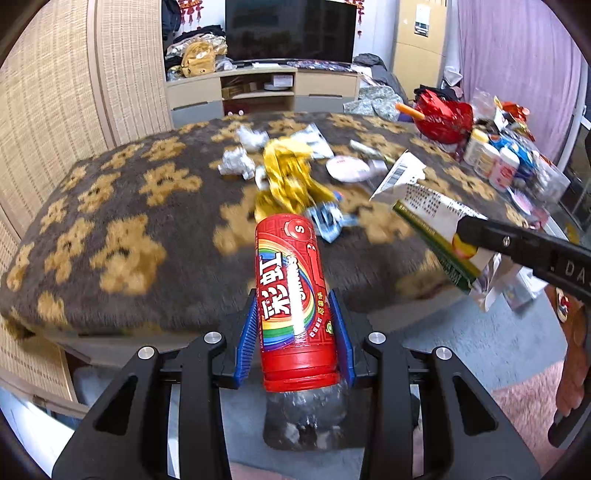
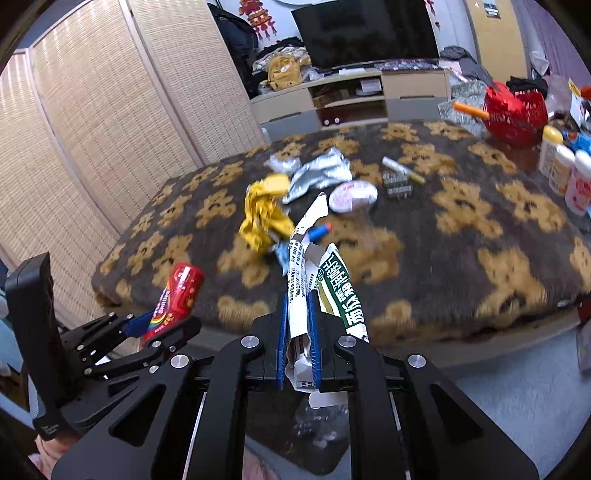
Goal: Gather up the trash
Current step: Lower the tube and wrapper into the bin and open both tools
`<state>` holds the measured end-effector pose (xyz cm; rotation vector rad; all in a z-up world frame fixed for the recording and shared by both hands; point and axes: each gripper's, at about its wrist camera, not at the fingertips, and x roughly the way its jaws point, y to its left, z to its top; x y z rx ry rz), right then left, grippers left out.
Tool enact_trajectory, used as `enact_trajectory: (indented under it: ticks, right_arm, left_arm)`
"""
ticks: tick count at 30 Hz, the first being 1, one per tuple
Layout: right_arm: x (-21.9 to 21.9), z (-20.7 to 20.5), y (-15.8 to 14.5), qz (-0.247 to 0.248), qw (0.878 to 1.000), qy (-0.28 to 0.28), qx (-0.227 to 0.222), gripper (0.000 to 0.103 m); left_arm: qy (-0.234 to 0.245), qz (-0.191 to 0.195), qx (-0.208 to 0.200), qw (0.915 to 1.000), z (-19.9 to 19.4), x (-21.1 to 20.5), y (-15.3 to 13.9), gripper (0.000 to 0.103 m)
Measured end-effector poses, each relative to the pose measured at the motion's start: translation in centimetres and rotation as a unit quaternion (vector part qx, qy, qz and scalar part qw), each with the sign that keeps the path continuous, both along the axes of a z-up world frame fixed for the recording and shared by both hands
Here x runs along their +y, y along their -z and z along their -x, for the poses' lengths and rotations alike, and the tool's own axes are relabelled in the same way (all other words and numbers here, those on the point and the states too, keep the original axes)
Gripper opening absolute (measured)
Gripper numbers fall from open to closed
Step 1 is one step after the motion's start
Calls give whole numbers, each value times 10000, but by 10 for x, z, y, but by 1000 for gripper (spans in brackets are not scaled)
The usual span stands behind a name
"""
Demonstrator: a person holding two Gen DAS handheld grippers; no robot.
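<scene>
Red candy tube (image 1: 291, 299) x1 clamped in left tool (image 1: 295, 332), flattened carton (image 2: 314, 291) x1 in right tool (image 2: 298, 332).

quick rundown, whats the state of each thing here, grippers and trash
left gripper: shut on the red candy tube, off the table
red candy tube: held, lengthwise between the pads
right gripper: shut on the flattened carton
flattened carton: held, torn open, crushed flat
yellow wrapper: crumpled, lying on the bear blanket
silver foil wrapper: crumpled, on the blanket
round white lid: lying flat
TV: screen dark
</scene>
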<state>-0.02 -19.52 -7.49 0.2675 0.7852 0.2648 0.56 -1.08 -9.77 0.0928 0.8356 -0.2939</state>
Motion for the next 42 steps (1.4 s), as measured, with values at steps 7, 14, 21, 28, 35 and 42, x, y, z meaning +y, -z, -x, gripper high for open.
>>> enact_trajectory:
  ticks: [7,14,21,28,35,42]
  right_arm:
    - [9,27,51,-36,9986,-56,527,12]
    - [14,31,110,-68,9940,-15,1089,12]
    - [19,25,145,-3,9904,30,1383,12]
    - [12,19,155,-155,9889,115,1471,13]
    - [17,15,156,-147,9887,55,1488,17]
    - [11,13,152,-248,9888,221,1457,60]
  left_arm:
    - [138,-88,431,9989,27,-5,46,35]
    - [174,-168,916,9955,38,-13,98,35]
    - [237,-269,1263,9913,36,-17,132,35]
    - [287,-319,1454,9884,35,-21,150,35]
    - [228,-372,1465,9882,35,-16,151,39]
    - [196,-387,1302,9905,35,-12,139,62]
